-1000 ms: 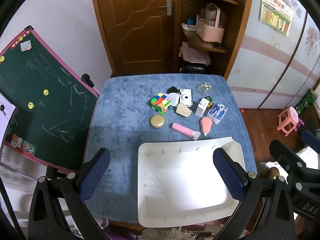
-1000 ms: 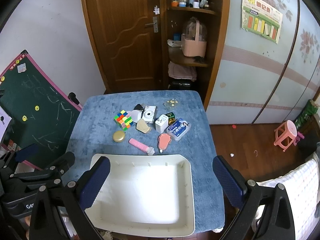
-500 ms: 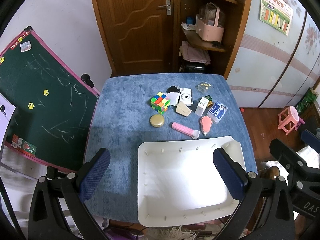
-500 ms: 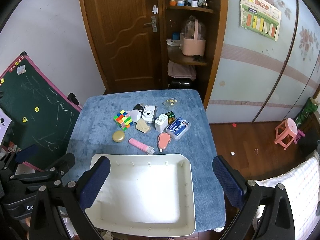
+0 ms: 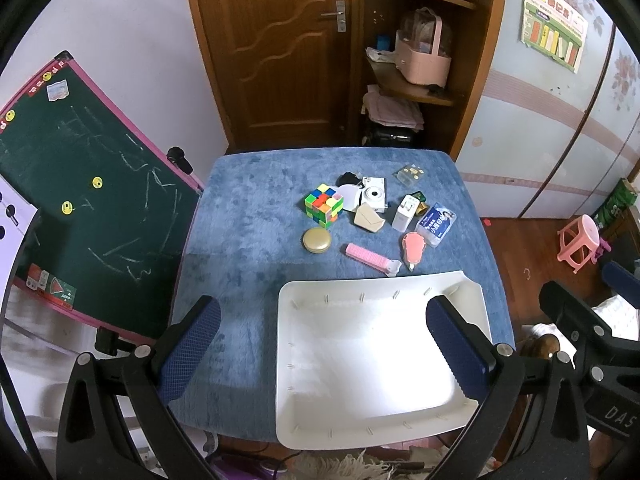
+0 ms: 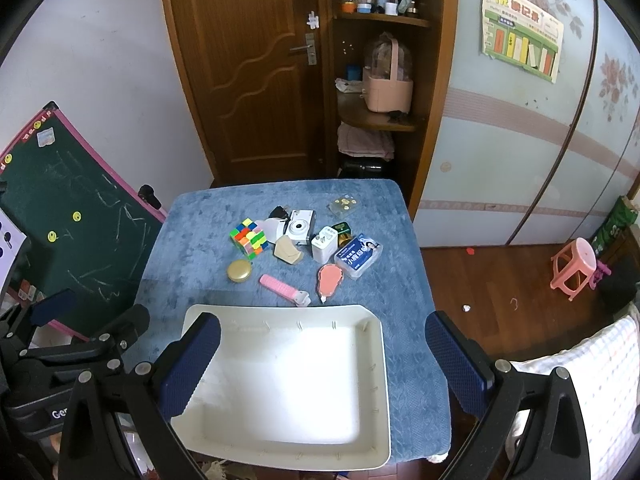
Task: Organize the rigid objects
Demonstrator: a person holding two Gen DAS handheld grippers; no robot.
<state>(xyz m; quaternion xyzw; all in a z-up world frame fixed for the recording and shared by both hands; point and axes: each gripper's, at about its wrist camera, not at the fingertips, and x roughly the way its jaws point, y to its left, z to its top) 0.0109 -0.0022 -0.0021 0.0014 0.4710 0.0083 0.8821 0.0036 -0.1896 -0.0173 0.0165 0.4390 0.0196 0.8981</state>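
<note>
White tray [image 6: 382, 360] at table's near edge

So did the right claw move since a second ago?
Yes, a little. In its own view the wooden door and white tray slid slightly downward, so the right claw tilted or rose slightly.

From my left wrist camera, the white tray's [image 5: 304, 420] near right corner sits behind my own right-hand finger [image 5: 456, 348]. Behind the white camera [image 5: 374, 198] a black thing [image 5: 349, 179] is half covered; I cannot tell what it is. The print on the blue box [image 6: 358, 255] beside the camera is too small to read. My right gripper's [image 6: 320, 364] left finger [image 6: 192, 364] covers the tray's left rim.
</note>
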